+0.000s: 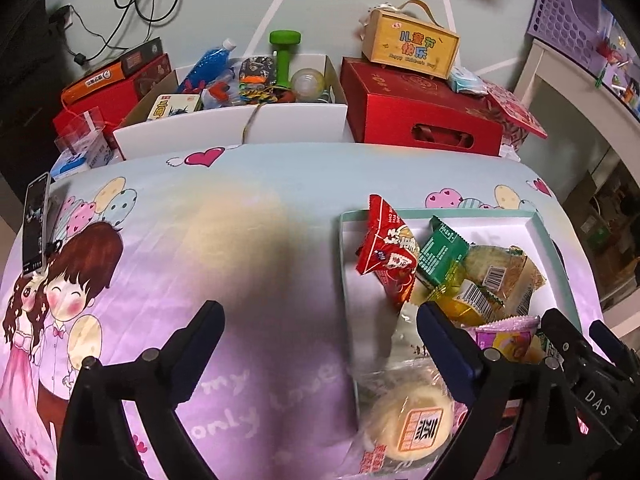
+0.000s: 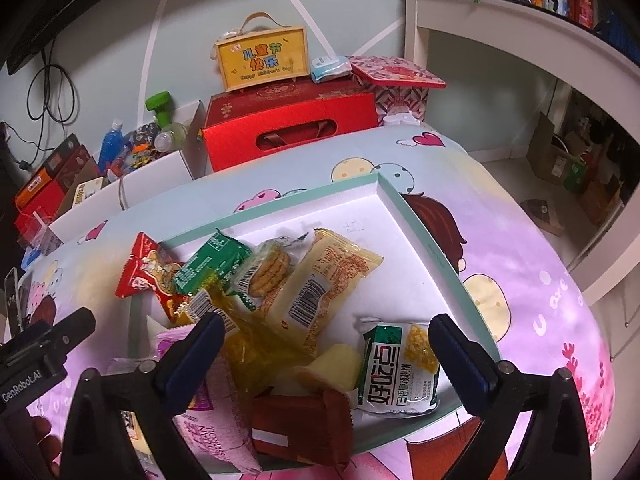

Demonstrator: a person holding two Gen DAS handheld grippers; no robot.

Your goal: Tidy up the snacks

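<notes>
Gaping wide and empty, both tongs — left (image 1: 320, 320), right (image 2: 326, 332) — partly hide the snack tray (image 2: 424, 240).

snack packets (image 2: 280, 292) piled loose in shallow white tray (image 2: 404, 216) with teal rim, red packet (image 1: 386, 252) draped over left edge

A shallow teal-rimmed tray (image 1: 536, 220) sits on a cartoon-print cloth (image 1: 240, 260). Inside the tray, a red snack packet (image 1: 386, 252) leans on its near-left wall, a green packet (image 1: 442, 254) just beside it. A round pastry (image 1: 412, 420) lies at the tray's front. The left gripper (image 1: 320, 320) hovers with jaws wide apart, one finger over the tray.
</notes>
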